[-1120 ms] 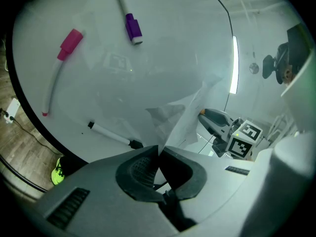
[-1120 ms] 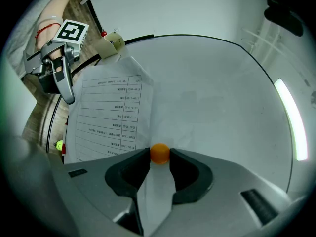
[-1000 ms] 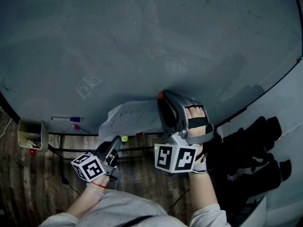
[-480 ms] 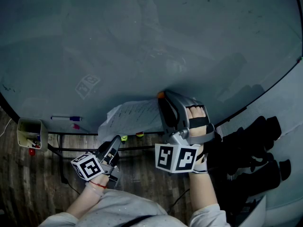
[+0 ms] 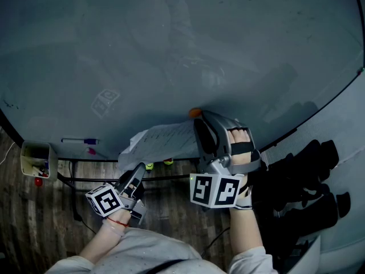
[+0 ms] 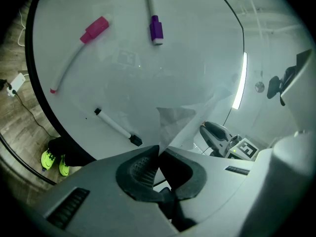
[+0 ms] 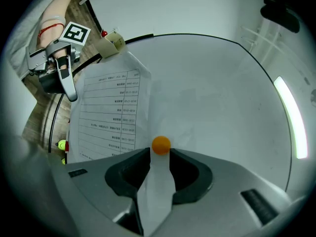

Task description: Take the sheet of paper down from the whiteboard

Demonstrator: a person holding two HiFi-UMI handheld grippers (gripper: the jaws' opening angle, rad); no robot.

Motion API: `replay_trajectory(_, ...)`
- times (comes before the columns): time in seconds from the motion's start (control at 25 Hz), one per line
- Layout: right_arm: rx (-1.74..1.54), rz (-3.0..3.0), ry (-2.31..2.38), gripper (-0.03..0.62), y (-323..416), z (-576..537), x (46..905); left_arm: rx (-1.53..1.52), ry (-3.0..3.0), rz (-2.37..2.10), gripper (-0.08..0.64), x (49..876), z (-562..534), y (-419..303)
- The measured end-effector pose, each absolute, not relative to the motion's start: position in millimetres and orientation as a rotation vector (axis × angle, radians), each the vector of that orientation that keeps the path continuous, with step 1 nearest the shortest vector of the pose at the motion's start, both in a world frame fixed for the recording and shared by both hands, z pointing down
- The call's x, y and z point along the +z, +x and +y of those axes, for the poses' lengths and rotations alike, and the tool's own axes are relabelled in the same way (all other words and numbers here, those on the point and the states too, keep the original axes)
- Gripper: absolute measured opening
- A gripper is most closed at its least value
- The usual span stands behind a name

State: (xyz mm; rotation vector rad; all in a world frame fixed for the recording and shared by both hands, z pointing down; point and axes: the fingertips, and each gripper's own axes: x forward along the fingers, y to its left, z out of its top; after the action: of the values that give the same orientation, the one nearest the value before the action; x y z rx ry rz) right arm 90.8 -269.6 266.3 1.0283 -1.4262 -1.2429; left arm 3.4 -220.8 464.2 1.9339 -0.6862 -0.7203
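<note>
The left tongs are pinching shut on a corner of the sheet of paper, which is lying against the whiteboard. The right tongs are clasping the orange magnet at its edge.

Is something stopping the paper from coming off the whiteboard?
Yes. A small round orange magnet pins the white printed sheet of paper to the whiteboard. The right gripper has its jaws on either side of that magnet. The left gripper is shut on the sheet's corner. Nothing else visible blocks it.
</note>
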Motion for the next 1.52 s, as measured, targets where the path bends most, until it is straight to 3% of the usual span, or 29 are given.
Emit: replay_trajectory(1.52, -1.036, -1.462, 1.085, 0.143, 151.0, -271.9, 276.7, -0.750, 1.768, -0.690, 0.014, 474.1, -215.4, 8.5)
